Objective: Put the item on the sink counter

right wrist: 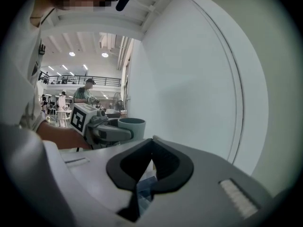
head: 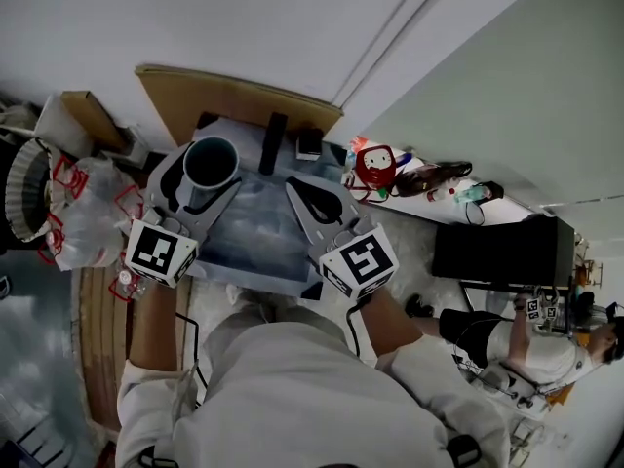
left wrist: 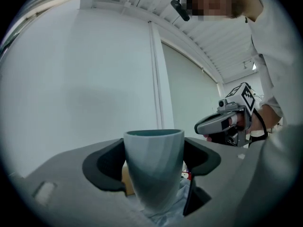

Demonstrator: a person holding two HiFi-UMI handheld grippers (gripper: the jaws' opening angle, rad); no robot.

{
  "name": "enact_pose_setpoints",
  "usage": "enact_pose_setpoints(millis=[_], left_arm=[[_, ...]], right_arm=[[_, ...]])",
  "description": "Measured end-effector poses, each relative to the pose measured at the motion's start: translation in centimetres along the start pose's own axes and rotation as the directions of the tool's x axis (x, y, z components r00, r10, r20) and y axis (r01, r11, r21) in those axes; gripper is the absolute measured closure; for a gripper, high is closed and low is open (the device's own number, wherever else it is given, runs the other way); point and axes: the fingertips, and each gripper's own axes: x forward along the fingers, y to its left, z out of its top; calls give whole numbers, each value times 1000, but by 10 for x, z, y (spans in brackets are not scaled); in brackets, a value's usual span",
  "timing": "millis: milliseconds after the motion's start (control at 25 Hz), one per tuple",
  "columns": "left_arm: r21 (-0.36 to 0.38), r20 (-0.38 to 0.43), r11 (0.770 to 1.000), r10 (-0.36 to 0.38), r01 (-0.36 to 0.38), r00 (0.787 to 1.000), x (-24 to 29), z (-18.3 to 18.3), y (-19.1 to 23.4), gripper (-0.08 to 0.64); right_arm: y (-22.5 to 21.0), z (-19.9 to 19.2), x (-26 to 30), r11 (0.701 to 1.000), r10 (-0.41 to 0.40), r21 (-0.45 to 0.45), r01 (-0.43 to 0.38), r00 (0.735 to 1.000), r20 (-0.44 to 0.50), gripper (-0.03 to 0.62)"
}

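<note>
Left gripper [left wrist: 154,157] clamped around an upright grey cup [head: 212,162], right gripper [right wrist: 151,145] just beside it, jaws pressed together, both over the sink [head: 249,247].

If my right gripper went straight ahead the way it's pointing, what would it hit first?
Probably the white wall: the right gripper, shut and empty, aims at it, and its own view shows nothing else in that line. Depth is unclear.
</note>
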Motion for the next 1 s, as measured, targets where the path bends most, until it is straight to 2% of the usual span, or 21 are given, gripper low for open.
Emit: enact_pose_setpoints(millis=[360, 1000], left_arm=[[29, -2, 997, -73, 73, 997, 37, -30, 11, 183], [-27, -10, 991, -133, 133, 991, 86, -101, 40, 184]], right_arm=[[-18, -15, 0, 999, -35, 11, 35, 999, -25, 588], [-43, -46, 10, 997, -78, 22, 81, 993, -86, 588]])
